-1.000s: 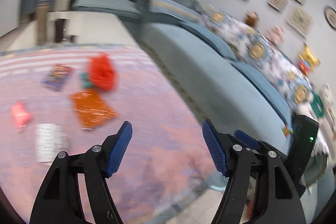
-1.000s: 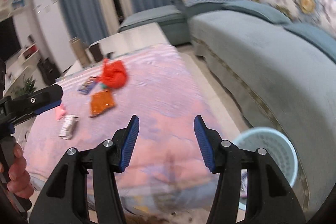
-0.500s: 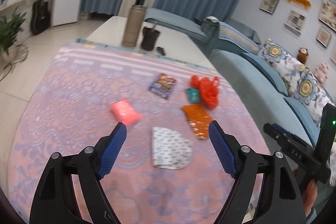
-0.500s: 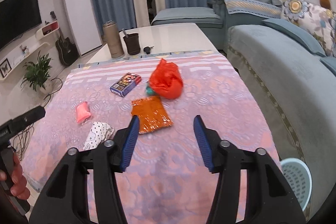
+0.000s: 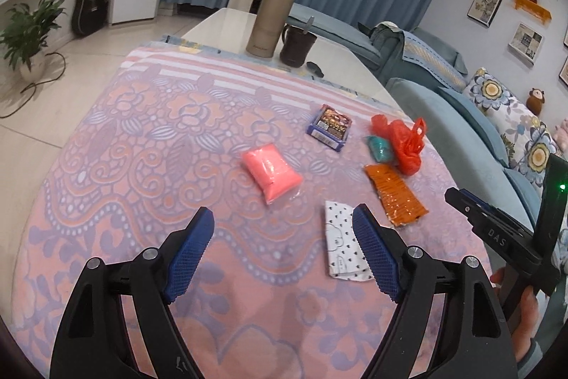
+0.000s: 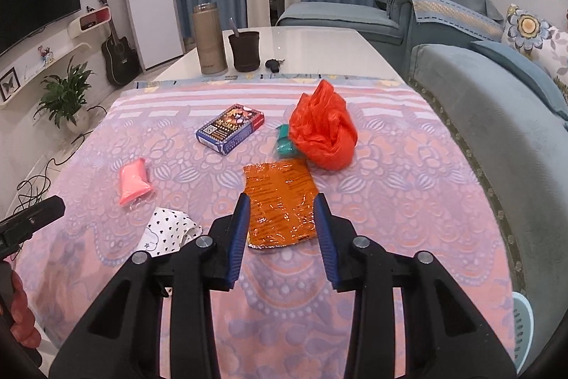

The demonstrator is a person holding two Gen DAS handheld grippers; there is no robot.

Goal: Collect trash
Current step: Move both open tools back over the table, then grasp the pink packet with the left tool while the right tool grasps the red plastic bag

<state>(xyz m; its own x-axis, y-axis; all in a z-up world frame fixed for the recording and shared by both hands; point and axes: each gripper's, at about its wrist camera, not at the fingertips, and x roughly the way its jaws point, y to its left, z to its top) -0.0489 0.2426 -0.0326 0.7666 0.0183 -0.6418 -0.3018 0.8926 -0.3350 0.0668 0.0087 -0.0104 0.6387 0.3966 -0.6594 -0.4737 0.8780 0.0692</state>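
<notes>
Left wrist view: the left gripper (image 5: 282, 237) has its fingers spread wide with nothing between them. The pink packet (image 5: 271, 171) lies just above the gap, mid-frame, long axis running upper left to lower right. The polka-dot wrapper (image 5: 339, 245) peeks out behind the right-hand fingertip.

Right wrist view: the right gripper (image 6: 280, 224) is closing, pads not yet pinching anything. The orange foil wrapper (image 6: 280, 203) sits dead centre between the fingertips, flat on the patterned cloth (image 6: 408, 187), long axis pointing away. Looks like the right hand's grab. Basket rim (image 6: 525, 325) shows lower right.

Box (image 6: 230, 128) behind wrapper (image 6: 280, 203); bag (image 6: 323, 132) right of box.
</notes>
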